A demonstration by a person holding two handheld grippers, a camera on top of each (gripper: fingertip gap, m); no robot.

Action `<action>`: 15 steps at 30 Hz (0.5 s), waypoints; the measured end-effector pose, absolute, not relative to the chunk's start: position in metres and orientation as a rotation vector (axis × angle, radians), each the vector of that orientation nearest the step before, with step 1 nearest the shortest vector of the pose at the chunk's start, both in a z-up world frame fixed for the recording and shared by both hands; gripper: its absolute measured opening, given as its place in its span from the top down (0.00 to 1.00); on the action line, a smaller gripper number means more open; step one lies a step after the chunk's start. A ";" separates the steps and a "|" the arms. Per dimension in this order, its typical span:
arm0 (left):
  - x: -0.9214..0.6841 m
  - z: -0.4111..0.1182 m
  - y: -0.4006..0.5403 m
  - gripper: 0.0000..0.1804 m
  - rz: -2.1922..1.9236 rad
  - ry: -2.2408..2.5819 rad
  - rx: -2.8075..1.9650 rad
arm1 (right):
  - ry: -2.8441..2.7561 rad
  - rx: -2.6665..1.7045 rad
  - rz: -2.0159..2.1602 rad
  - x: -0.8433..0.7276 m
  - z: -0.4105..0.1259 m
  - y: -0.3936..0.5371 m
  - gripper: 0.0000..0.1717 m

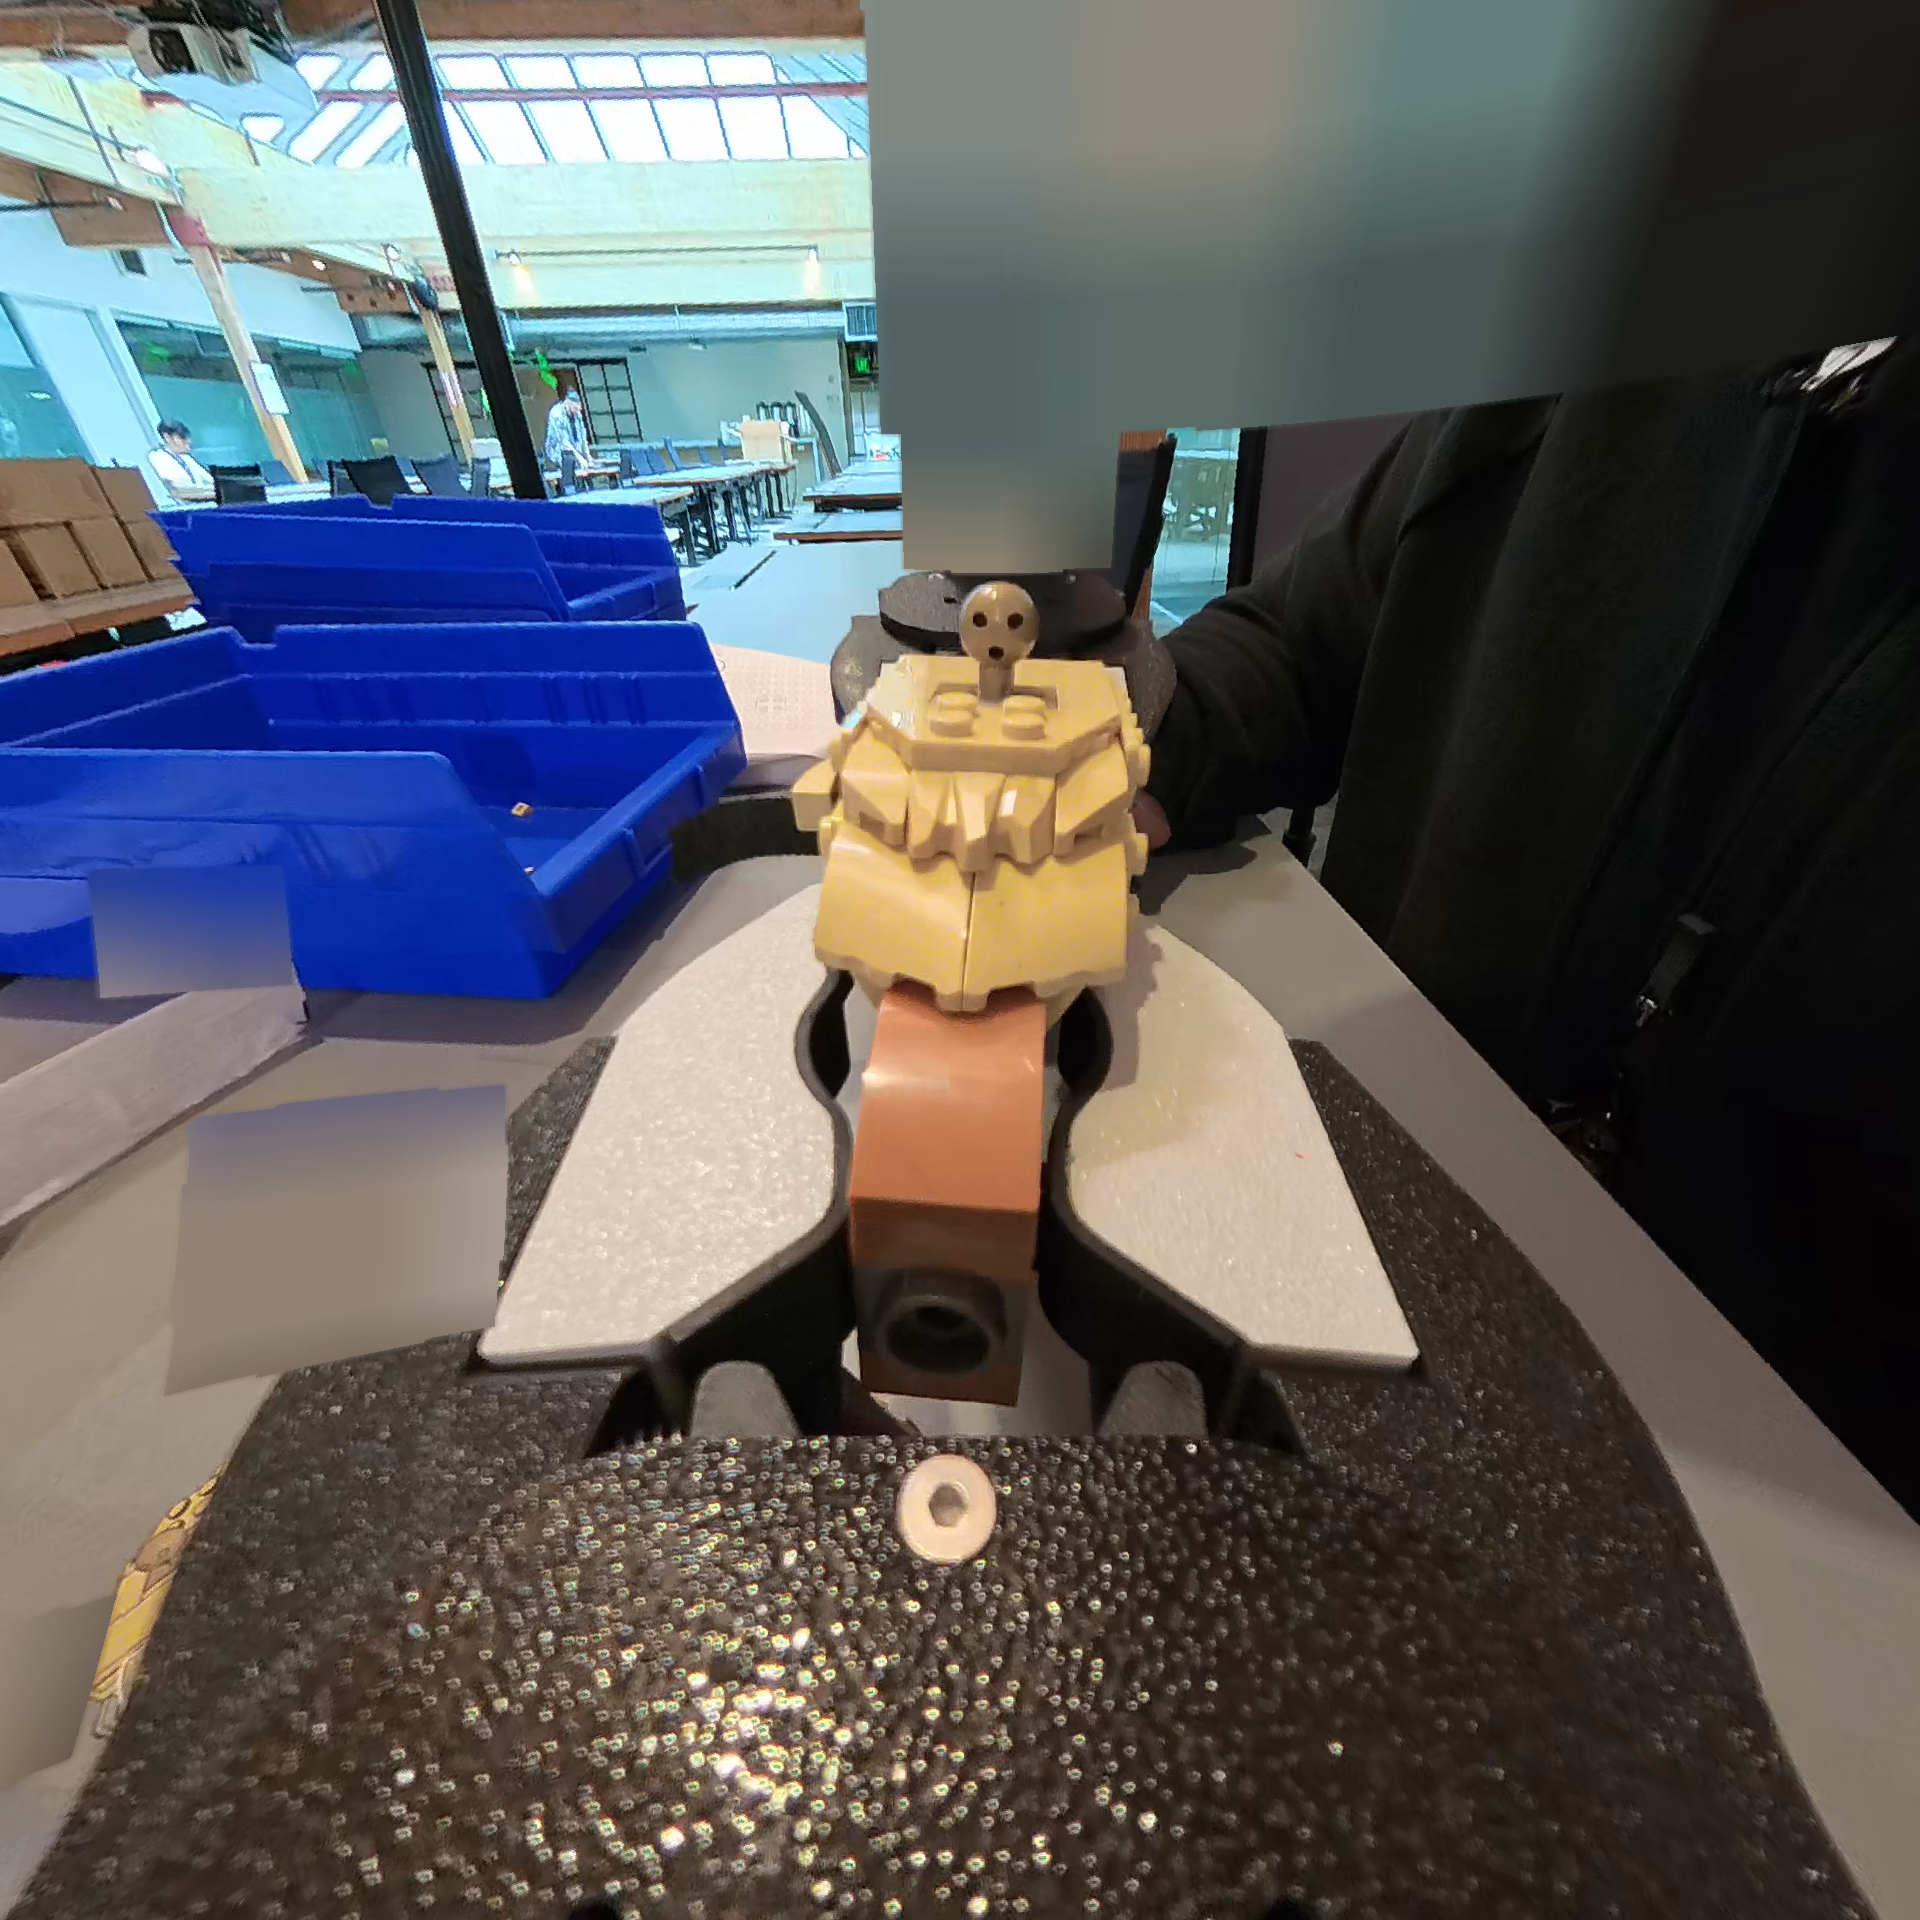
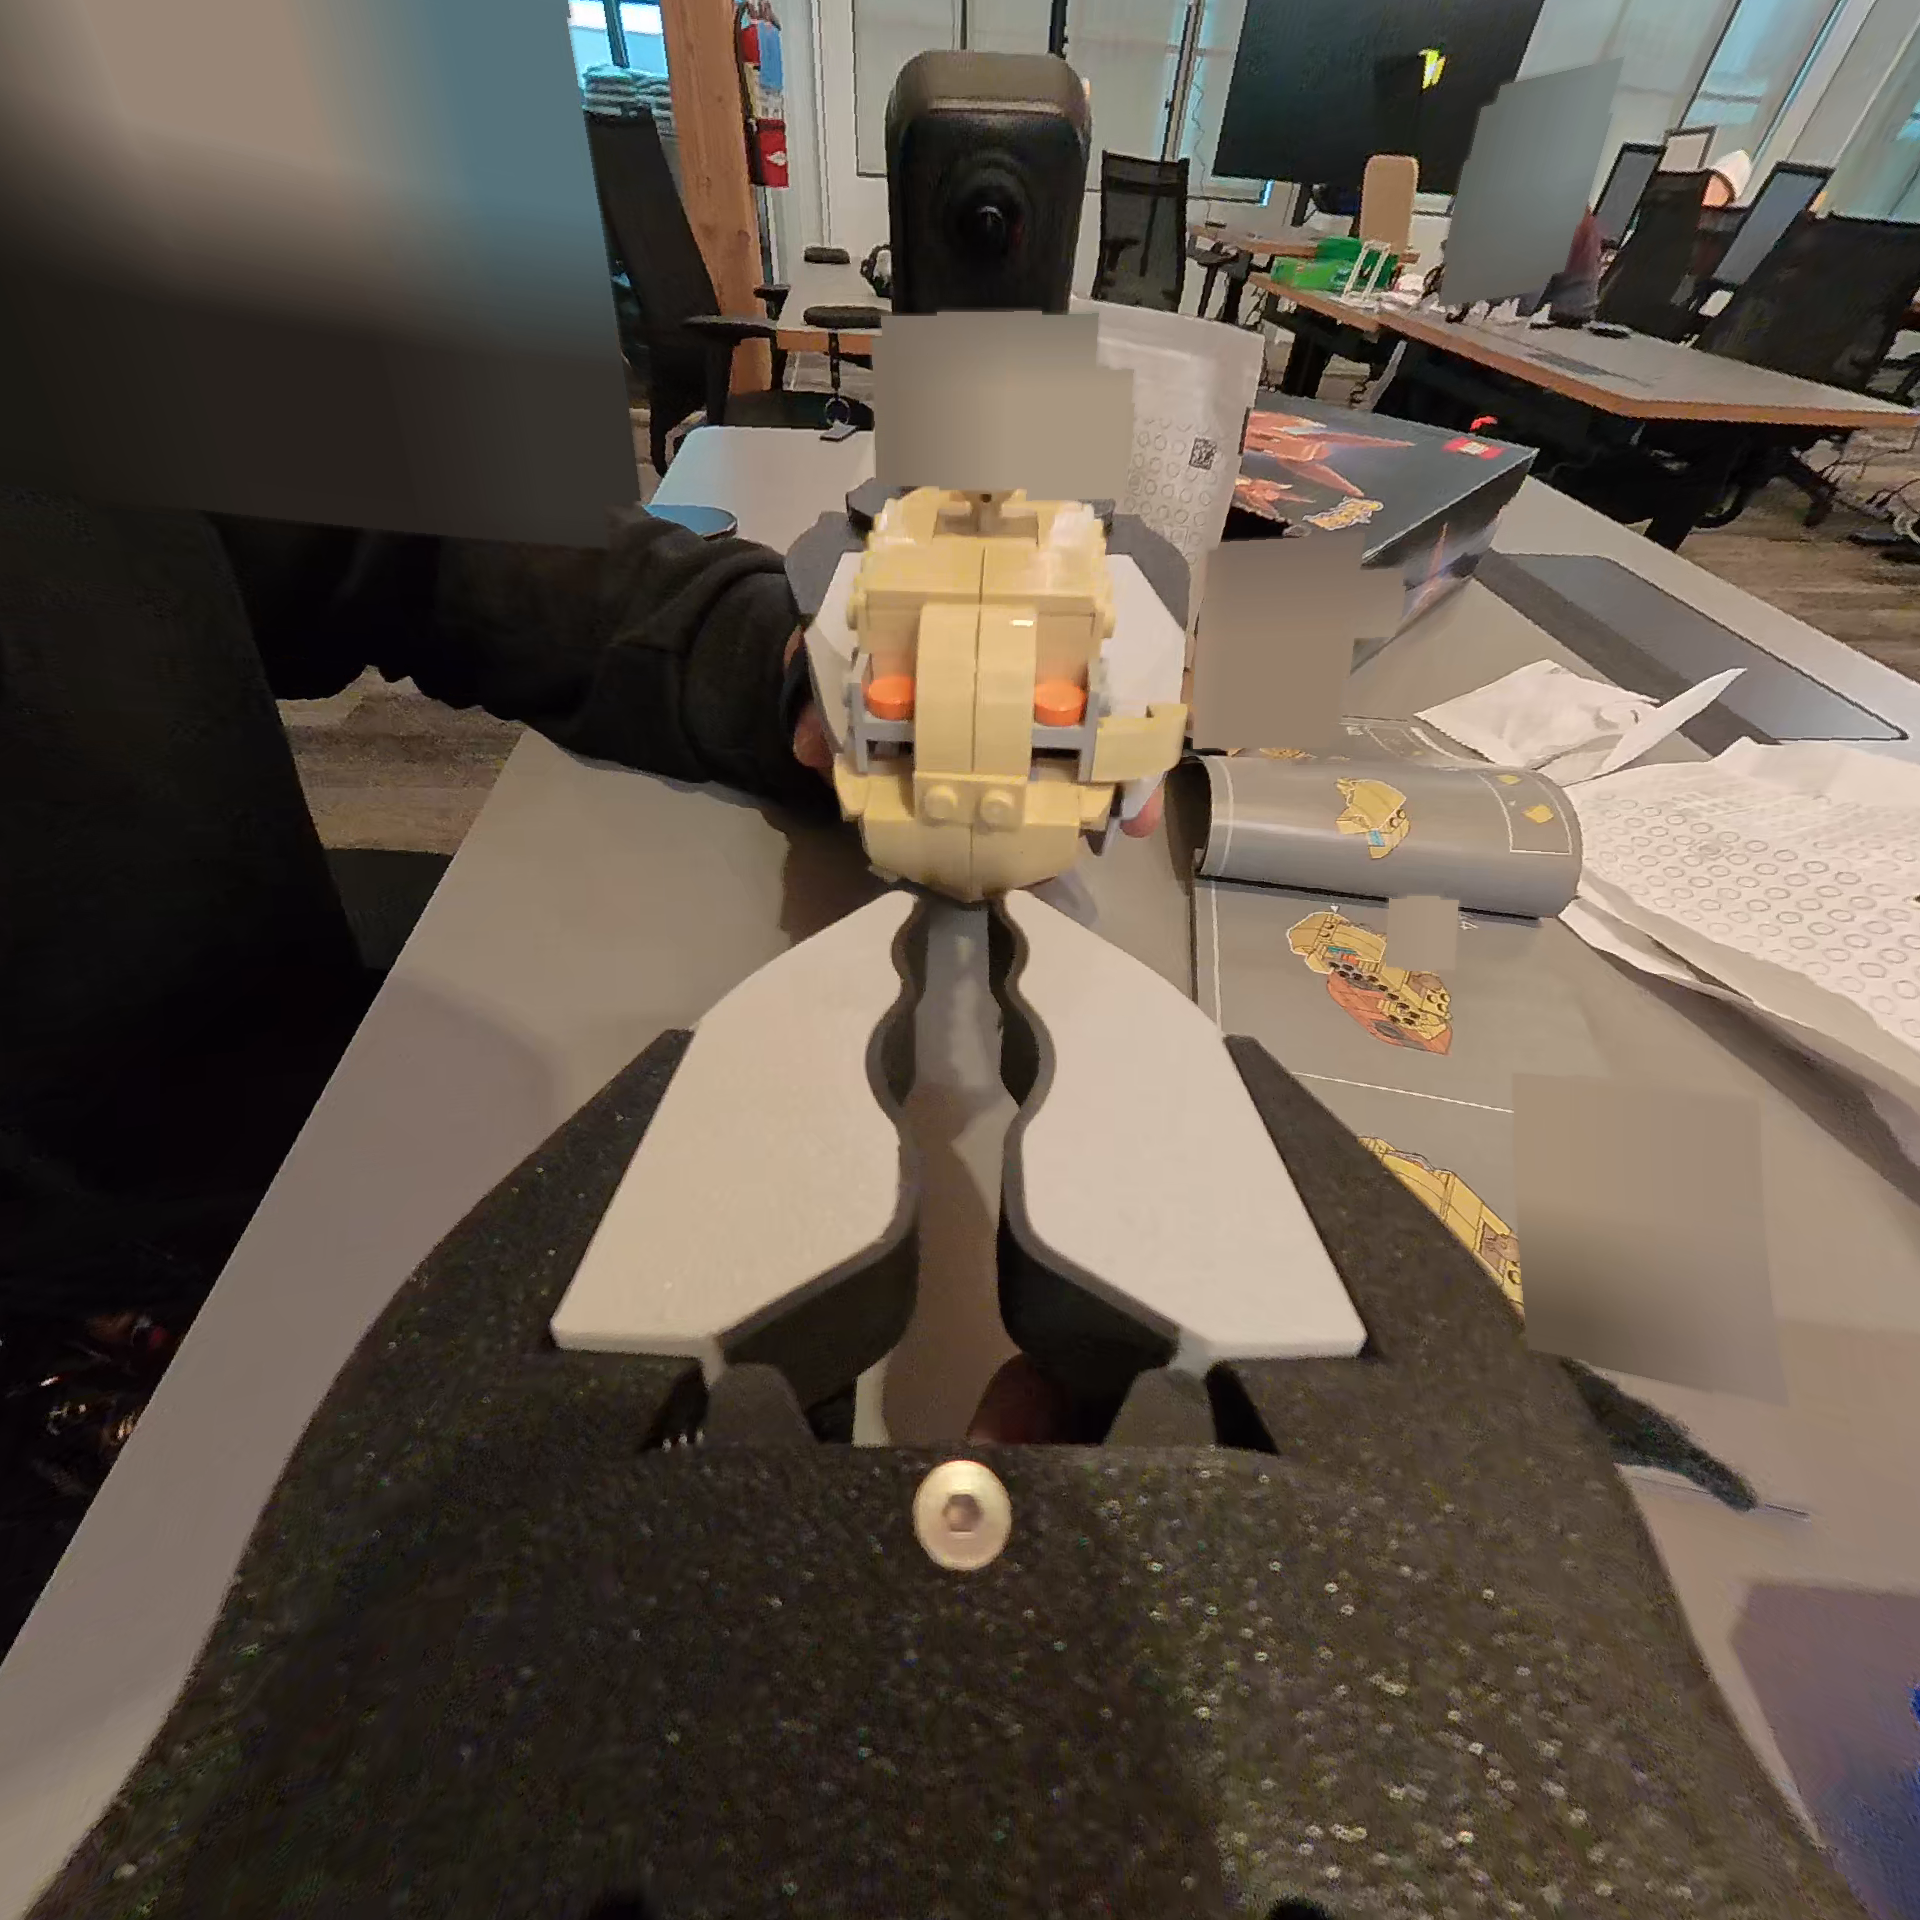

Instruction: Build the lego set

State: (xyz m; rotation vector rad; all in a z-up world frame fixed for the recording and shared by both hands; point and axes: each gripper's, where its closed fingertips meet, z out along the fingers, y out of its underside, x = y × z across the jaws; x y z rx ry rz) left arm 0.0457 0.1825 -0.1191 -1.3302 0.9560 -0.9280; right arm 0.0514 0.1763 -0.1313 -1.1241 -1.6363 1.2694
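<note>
Place: open-plan office and workspace | signs: long desks (image 2: 1621, 364), office chairs (image 2: 1138, 223), dark monitor (image 2: 1371, 83) | storage: blue bins (image 1: 416, 790), cardboard boxes (image 1: 73, 530) | roof: skylights (image 1: 644, 104)

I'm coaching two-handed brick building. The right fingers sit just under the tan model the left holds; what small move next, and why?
Probably ease the right gripper straight back: its fingers stand slightly apart at the chin of the tan model, while the left gripper clamps its brown base.

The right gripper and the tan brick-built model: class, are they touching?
Cannot tell. In the right wrist view the right gripper points at the underside of the tan brick-built model, whose underside overlaps and hides the fingertips.
</note>
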 end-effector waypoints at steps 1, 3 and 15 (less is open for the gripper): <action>0.045 -0.119 0.183 0.80 -0.925 0.952 -1.327 | -1.627 -1.125 1.270 0.051 -0.131 0.177 0.94; 0.045 -0.116 0.183 0.80 -0.928 0.933 -1.309 | -1.606 -1.137 1.255 0.050 -0.129 0.180 0.93; 0.036 -0.110 0.188 0.80 -0.878 0.883 -1.295 | -1.419 -1.006 1.344 0.063 -0.089 0.191 0.92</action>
